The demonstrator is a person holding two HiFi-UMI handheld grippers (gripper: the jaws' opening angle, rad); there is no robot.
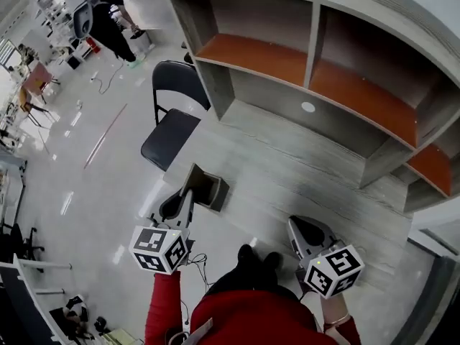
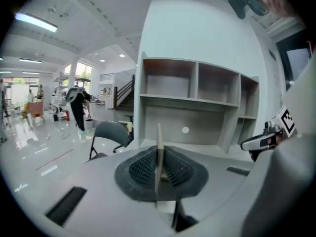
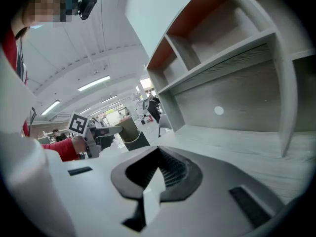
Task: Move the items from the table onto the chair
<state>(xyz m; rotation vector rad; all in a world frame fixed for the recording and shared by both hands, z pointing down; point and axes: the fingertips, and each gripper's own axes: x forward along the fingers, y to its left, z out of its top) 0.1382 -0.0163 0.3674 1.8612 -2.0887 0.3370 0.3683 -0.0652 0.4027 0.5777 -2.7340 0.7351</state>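
- Risk of slipping: the left claw (image 1: pixel 185 197) is closed on only one thin upright wall of the box (image 1: pixel 210 190). The rest of the box hangs off to one side, so I judge it could swing or pull loose on the way over.
- Bending is a second worry. The wall (image 2: pixel 158 149) looks like thin card, seen edge-on between the ribbed pads, and a firm pinch or a quick turn might crease it.
- Knocking the chair (image 1: pixel 172 121) is possible too. Its backrest stands up along the way to the seat, so a low carry could catch it.
- Box position: it is left of centre in the head view, at the near left edge of the table (image 1: pixel 302 165). The chair is above it, toward the upper left. I cannot tell whether the box is resting on the table or lifted off it.
- Right claw (image 1: pixel 310 234): closed and empty, low and right of centre, well apart from the box.
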